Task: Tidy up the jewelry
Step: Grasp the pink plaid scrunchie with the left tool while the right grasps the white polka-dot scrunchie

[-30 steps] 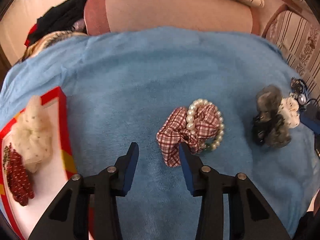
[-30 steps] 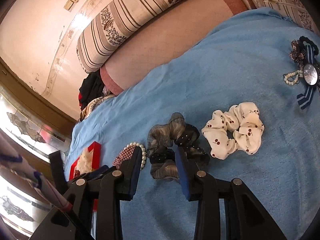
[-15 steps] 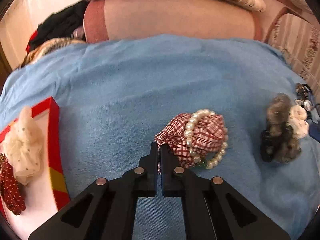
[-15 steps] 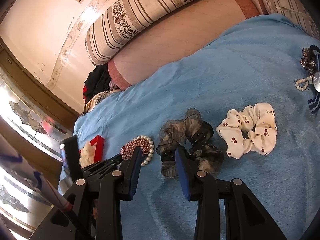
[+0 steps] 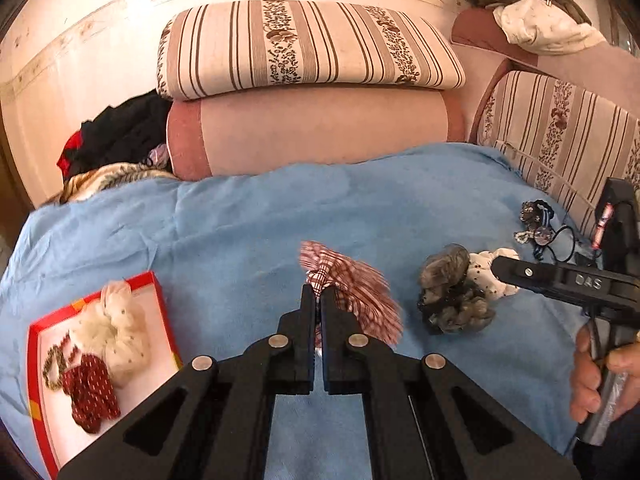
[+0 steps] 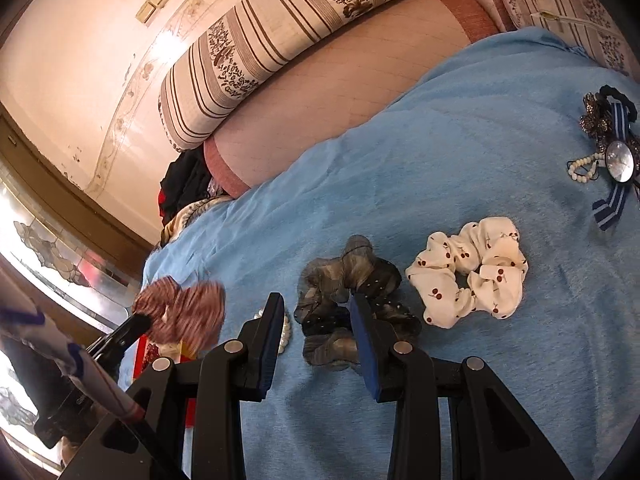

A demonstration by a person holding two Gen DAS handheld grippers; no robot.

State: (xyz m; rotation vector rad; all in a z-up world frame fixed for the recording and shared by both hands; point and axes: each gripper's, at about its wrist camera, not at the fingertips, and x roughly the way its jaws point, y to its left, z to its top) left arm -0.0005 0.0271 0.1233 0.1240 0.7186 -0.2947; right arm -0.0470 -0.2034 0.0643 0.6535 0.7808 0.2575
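At the far left of the left wrist view, a shallow red-rimmed tray (image 5: 158,300) lies on the blue blanket (image 5: 240,232), its near corner cut off by the frame edge. In it sit a cream dotted mesh scrunchie (image 5: 116,332), a dark red dotted scrunchie (image 5: 90,394) and a small beaded piece too blurred to name. The right wrist view shows only a sliver of this tray behind the gripper arm.

The left gripper (image 5: 318,300) is clamped on the red plaid scrunchie (image 5: 352,292), pinching a fold of soft checked cloth; the rest fans out in a motion smear, clear of the blanket. In the right wrist view the same scrunchie hangs blurred from black fingertips at the left.

A string of pearl beads (image 6: 285,330) lies on the blanket, mostly hidden behind the right gripper's left finger; the left wrist view does not show it.

Next comes a crumpled grey gauzy scrunchie (image 6: 352,312) with a dark studded part. The right gripper (image 6: 316,332) hovers over it, jaws parted and holding nothing. Just beside it lies a white cherry-print scrunchie (image 6: 468,272), puffy and ring-shaped, half hidden in the left view by the right gripper.

At the far right a tangle holds a navy striped ribbon bow (image 6: 612,204), a round glassy disc, small pearls and a black elastic. A hand (image 5: 600,376), cut off by the frame, grips the right tool's handle.
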